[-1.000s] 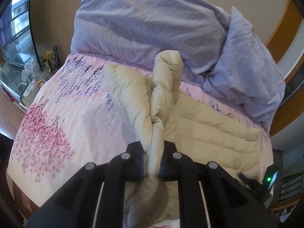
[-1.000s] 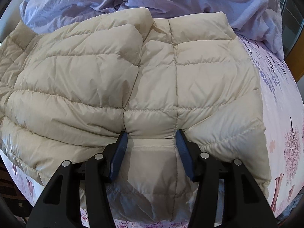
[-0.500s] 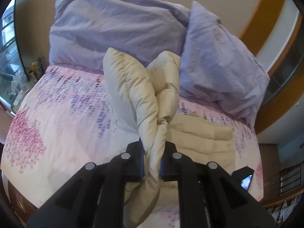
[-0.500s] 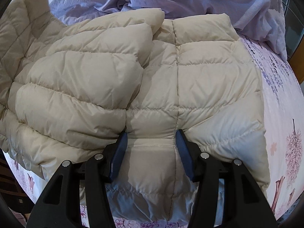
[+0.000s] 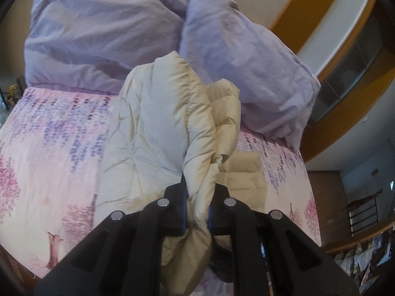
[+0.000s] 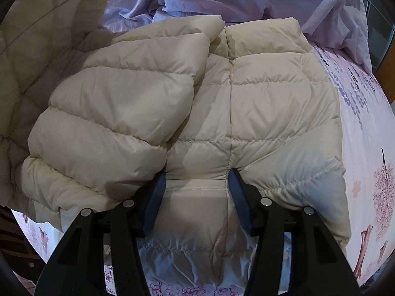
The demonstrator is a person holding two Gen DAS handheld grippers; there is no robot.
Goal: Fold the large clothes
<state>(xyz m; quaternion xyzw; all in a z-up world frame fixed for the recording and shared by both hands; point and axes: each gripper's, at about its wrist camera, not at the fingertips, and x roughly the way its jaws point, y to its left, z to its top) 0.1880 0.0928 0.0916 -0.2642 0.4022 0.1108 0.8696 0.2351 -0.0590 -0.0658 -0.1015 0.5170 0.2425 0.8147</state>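
My left gripper (image 5: 197, 204), clamped on the cream jacket (image 5: 158, 128), has swung its flap across; half-open right gripper (image 6: 196, 192) pins the hem, which could slip.

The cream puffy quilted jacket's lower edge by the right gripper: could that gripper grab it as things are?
Probably yes. The right gripper presses down on the cream puffy quilted jacket with open jaws, padding bulging between its blue pads; nothing blocks them closing. The left gripper holds another part aloft.
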